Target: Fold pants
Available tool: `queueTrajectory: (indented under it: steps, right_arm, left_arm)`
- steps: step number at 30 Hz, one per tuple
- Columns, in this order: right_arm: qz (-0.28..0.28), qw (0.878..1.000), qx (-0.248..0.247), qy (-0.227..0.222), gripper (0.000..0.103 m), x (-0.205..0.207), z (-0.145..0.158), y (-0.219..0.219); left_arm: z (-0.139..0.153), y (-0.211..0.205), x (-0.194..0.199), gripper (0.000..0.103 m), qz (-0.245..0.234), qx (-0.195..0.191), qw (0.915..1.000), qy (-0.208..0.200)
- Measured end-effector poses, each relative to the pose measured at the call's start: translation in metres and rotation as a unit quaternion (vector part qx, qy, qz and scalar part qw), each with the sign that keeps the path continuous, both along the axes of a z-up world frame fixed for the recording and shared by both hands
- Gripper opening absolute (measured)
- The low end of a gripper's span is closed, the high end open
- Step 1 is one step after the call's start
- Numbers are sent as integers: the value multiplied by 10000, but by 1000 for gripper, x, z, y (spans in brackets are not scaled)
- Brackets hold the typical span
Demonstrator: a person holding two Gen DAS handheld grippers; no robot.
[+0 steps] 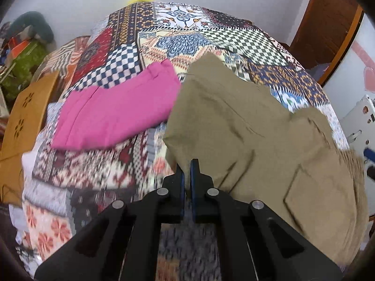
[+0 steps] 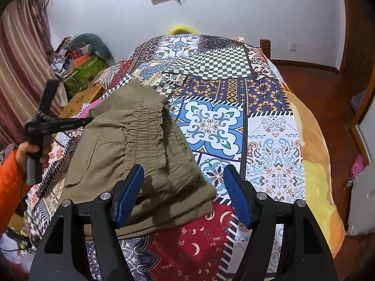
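We are working the khaki pants, which are lying in a bunched, part-folded stack on the patchwork bedspread, their gathered waistband on top. The left gripper is pinching a raised fold of the khaki cloth, its jaws closed to a sliver on the fabric. The right gripper is hovering over the near corner of the pants with jaws spread wide, holding nothing.

Risks we are noting:
- We are holding only a thin pinch of cloth on the left; we judge that any pull could be dragging the top layer alone and skewing the stack beneath.
- The left-wrist view is blurring, so the arm is probably moving; a fast swing could be slipping the fold out.
- The pink folded garment is lying just left of the pants; a sideways drag could be catching and disturbing it.
- The right jaws, if closing here, may be gathering bedspread along with the pants.
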State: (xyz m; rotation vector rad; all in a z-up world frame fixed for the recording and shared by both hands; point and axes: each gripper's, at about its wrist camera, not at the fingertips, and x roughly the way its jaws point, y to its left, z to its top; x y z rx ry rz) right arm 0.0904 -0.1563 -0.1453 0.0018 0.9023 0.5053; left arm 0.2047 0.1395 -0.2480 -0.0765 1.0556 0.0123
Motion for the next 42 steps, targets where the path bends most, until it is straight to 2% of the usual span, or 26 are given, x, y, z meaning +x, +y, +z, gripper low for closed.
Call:
queueTrajectory:
  steps: [12,15,19,22,30,34,36,38,42]
  right_arm:
    - [310,9993,-186,-115,67,-20,2,21]
    - [361,9989,-298,-1,67,-19,-7,25]
    - [437,9976,-500,174,67,-18,-27,29]
    - [381,9979,-369,376,67,-15,-34,26]
    - [386,9980,-308,385,67,-17,-37,25]
    - [344,9982,-324,380,67,-15,-38,24]
    - [332,9982,-365,347,67,-13,-36,23]
    - [294,9982,-428,288,67,-10,-34,23]
    - [245,9986,-431,162,67,-5,-28,21]
  left_arm:
    - [21,-18,-85,3,101,-401,9990,-189]
    - [24,-21,-96,3,203,-544,9981,-224]
    - [23,-24,-113,4,384,-532,9974,-298]
    - [16,-17,-122,4,540,-687,9959,-251]
    - [8,6,-136,13,932,-654,9933,-205]
    - [8,17,-138,13,1094,-198,9937,-159]
    - [9,27,-138,13,1168,-120,9930,-99]
    - [12,35,-138,13,1215,-109,9925,-88]
    - [35,35,-134,13,1050,-37,9938,-365]
